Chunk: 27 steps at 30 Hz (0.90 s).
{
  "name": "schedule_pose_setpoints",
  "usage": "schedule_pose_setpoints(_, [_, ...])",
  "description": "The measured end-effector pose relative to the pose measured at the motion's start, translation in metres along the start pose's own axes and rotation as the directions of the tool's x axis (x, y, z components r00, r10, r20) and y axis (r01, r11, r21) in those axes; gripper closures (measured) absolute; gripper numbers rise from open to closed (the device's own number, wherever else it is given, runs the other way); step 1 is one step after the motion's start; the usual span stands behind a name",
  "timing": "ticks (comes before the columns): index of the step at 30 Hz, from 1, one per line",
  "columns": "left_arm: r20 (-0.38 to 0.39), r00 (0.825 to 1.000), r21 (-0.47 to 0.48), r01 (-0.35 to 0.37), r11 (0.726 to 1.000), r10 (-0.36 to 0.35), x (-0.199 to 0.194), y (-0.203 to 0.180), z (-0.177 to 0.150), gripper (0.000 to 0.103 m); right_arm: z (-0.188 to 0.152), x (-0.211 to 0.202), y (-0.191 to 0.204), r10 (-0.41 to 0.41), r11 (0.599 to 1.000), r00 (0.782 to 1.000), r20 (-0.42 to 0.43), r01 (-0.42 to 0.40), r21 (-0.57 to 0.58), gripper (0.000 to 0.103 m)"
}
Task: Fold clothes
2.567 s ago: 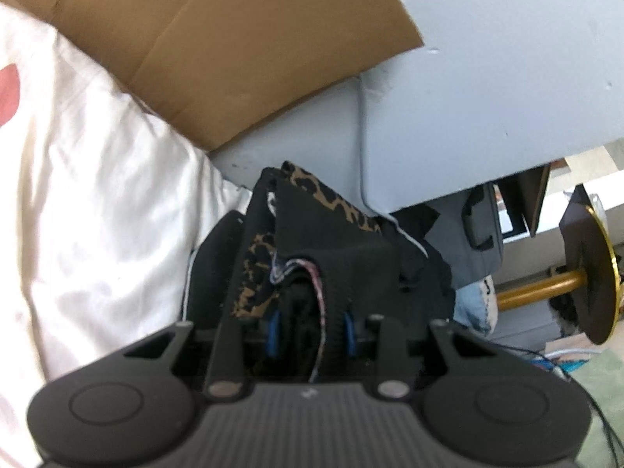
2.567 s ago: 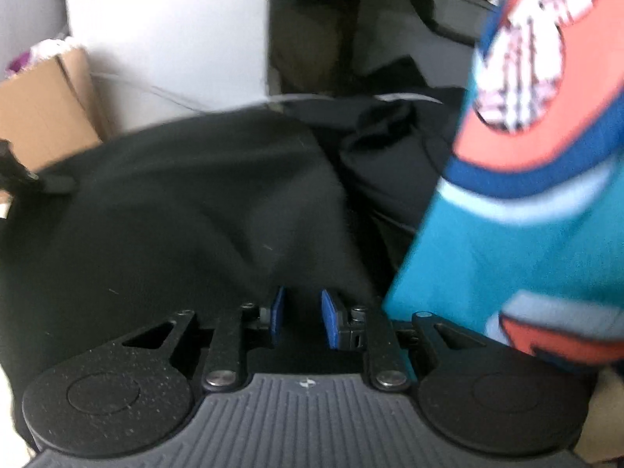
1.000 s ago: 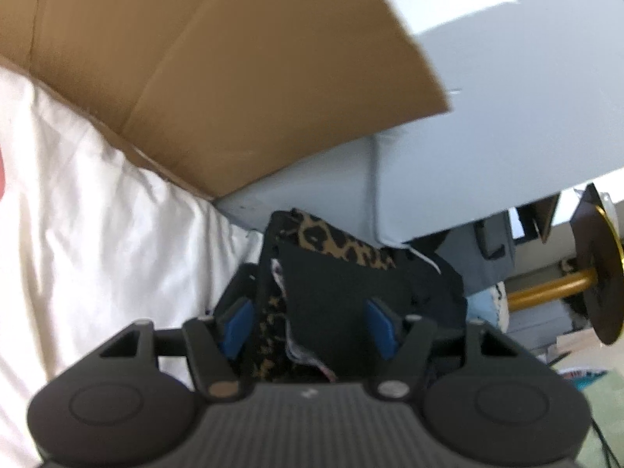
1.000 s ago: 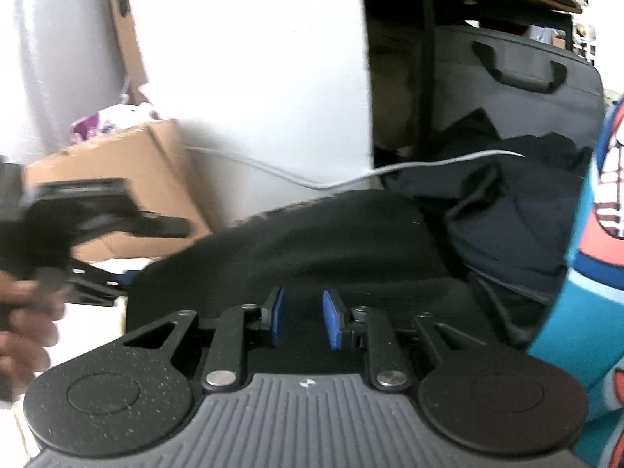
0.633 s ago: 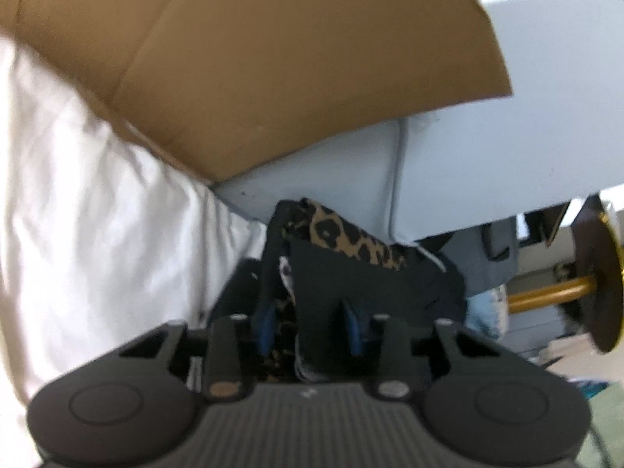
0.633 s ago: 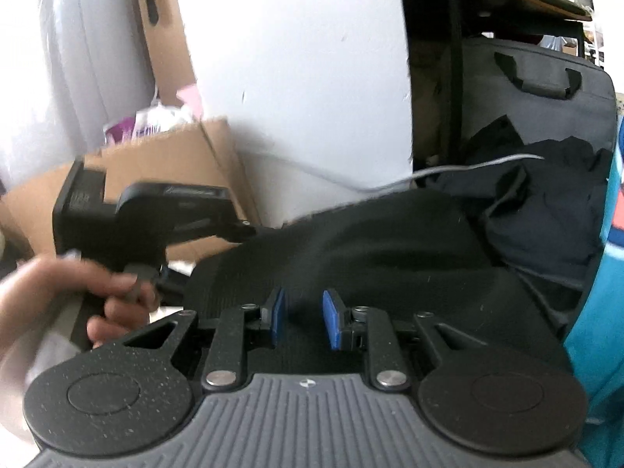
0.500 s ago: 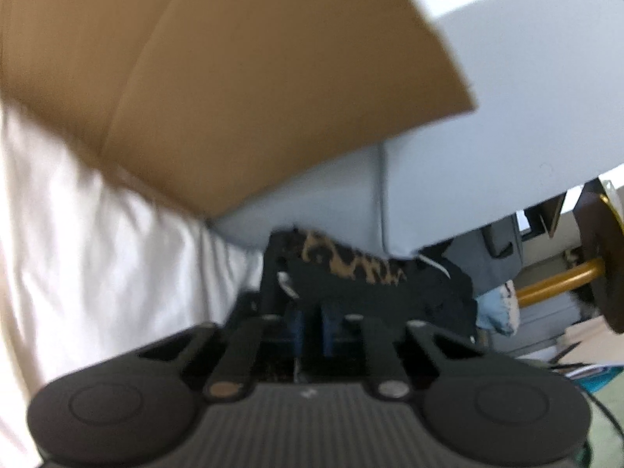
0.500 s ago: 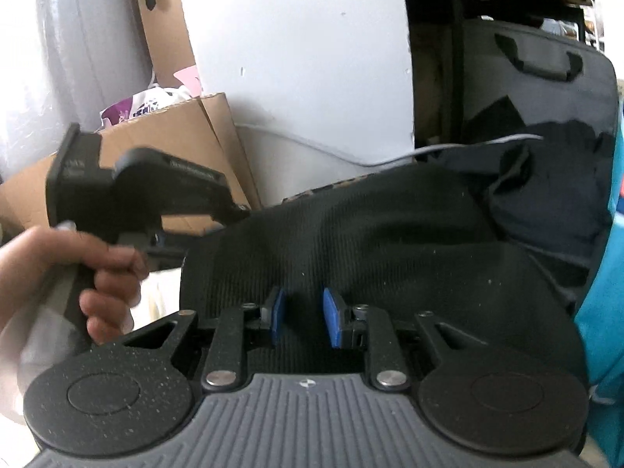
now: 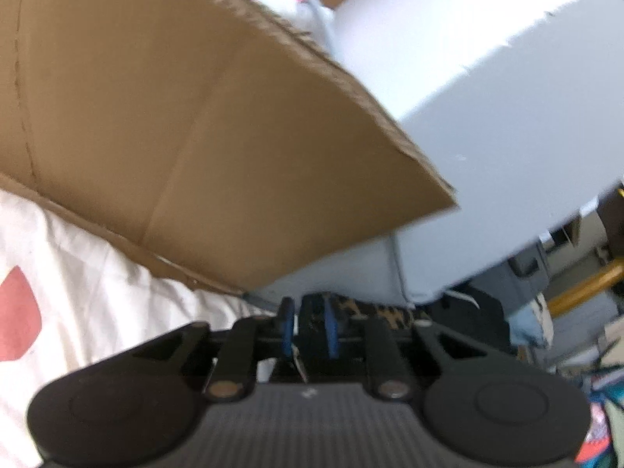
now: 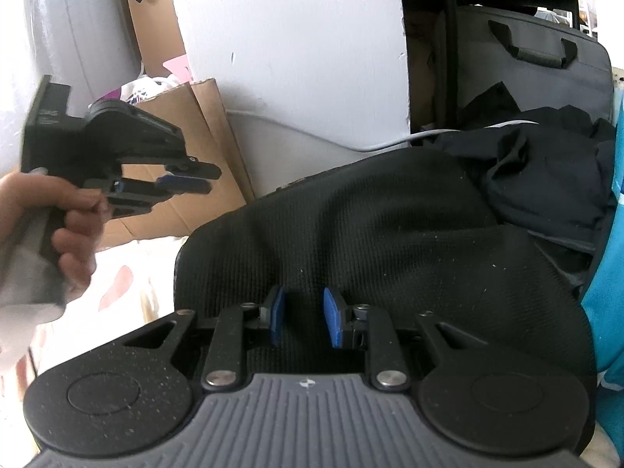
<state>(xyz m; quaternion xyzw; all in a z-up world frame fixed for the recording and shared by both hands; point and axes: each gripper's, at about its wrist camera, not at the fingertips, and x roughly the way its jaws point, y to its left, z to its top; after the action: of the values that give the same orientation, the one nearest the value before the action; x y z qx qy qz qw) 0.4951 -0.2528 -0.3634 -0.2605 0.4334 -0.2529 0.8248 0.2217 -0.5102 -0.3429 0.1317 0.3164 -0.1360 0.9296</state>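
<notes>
Gripping black knit (image 10: 351, 241), R gripper (image 10: 300, 321) pads clamp a fold w/ a narrow gap. L gripper (image 10: 183, 179) lifted clear, holding nothing, pads near-closed. L view only: leopard lining (image 9: 374, 312) under box (image 9: 195, 117).

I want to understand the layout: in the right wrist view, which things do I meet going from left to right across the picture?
hand → left gripper → cardboard box → black knit garment → dark clothes pile → teal garment
</notes>
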Motion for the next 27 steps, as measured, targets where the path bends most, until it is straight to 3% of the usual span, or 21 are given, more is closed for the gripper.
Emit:
schedule_pose_setpoints(5, [-0.027,0.995,0.095,0.095,0.991,-0.092,-0.019,-0.027,-0.015,0.076,-0.001,-0.001,0.003,-0.017,1.000,1.000,0.008,0.016,0.003,0.073])
schedule_pose_setpoints(12, [-0.089,0.973,0.200,0.225,0.954,-0.211,-0.032,-0.058,-0.046,0.076,0.001,-0.007,0.000,-0.002,1.000,1.000,0.016,0.002,0.020,0.073])
schedule_pose_setpoints(19, [-0.131,0.979,0.237,0.183,0.954,-0.155,-0.018,-0.054,-0.072,0.076,-0.003,-0.006,-0.001,-0.006,0.999,1.000,0.028,0.005,0.036,0.072])
schedule_pose_setpoints(22, [-0.139,0.982,0.267,0.163,0.950,-0.129,-0.018,-0.050,-0.076,0.081,-0.003,-0.007,-0.001,-0.009,0.999,0.999,0.032,0.008,0.032,0.072])
schedule_pose_setpoints(26, [-0.143,0.986,0.287,0.122,0.950,-0.084,-0.011,-0.042,-0.075,0.101,-0.005,-0.012,-0.006,-0.015,0.999,0.999,0.042,0.014,0.036,0.072])
schedule_pose_setpoints(27, [-0.145,0.986,0.285,0.118,0.951,-0.079,-0.010,-0.039,-0.074,0.100,-0.006,-0.013,-0.007,-0.017,0.999,0.999,0.045,0.015,0.037,0.072])
